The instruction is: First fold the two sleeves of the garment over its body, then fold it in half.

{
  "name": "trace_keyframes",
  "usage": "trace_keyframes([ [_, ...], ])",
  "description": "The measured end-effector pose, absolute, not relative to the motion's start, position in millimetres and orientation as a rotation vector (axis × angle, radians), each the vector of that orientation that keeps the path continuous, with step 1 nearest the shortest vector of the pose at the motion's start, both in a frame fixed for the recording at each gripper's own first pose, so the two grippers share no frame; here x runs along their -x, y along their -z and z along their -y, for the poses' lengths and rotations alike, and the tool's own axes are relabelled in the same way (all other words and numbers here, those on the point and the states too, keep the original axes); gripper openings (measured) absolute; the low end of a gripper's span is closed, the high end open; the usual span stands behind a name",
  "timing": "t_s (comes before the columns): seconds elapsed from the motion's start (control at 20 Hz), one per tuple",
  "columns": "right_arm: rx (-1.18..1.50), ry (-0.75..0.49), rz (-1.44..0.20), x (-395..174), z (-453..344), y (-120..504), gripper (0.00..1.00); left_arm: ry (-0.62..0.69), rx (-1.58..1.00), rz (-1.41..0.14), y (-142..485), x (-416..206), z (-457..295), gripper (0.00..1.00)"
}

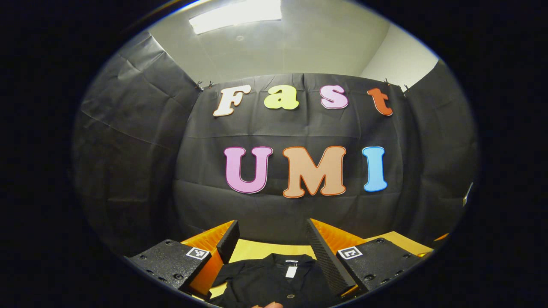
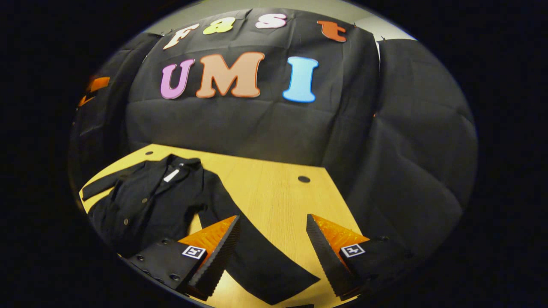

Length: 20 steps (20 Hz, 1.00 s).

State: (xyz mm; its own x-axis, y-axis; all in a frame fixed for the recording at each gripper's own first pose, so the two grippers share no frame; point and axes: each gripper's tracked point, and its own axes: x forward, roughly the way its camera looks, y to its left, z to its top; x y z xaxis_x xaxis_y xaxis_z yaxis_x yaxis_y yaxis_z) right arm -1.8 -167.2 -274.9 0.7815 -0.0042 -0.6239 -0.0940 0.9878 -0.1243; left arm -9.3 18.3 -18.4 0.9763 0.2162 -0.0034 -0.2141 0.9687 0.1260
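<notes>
Your left gripper [image 1: 273,250] and right gripper [image 2: 272,244] gape, holding nothing; the shirt [image 2: 150,205] lies at the tabletop's [image 2: 274,188] left edge.

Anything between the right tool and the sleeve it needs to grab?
Nothing visible. The right tool hangs open above the black button-up garment's long sleeve, which lies spread on the bare yellow wooden table.
</notes>
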Motion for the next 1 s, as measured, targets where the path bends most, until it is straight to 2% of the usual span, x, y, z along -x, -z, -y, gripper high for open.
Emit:
trace_keyframes([
  [0.35,0.161,-0.113,-0.950,31,214,373,0.99,-0.263,-0.142,-0.044,27,9,16,0.92],
  [0.7,0.060,-0.151,-1.099,29,210,403,1.00,-0.290,-0.166,-0.037,28,7,40,0.92],
  [0.75,0.047,-0.148,-1.089,27,207,400,0.97,-0.286,-0.168,-0.037,28,5,44,0.92],
  [0.85,0.037,-0.191,-1.096,30,194,399,0.60,-0.281,-0.171,-0.035,28,4,48,0.92],
  [1.0,0.018,-0.189,-1.122,40,194,396,0.03,-0.291,-0.179,-0.035,26,7,46,0.92],
])
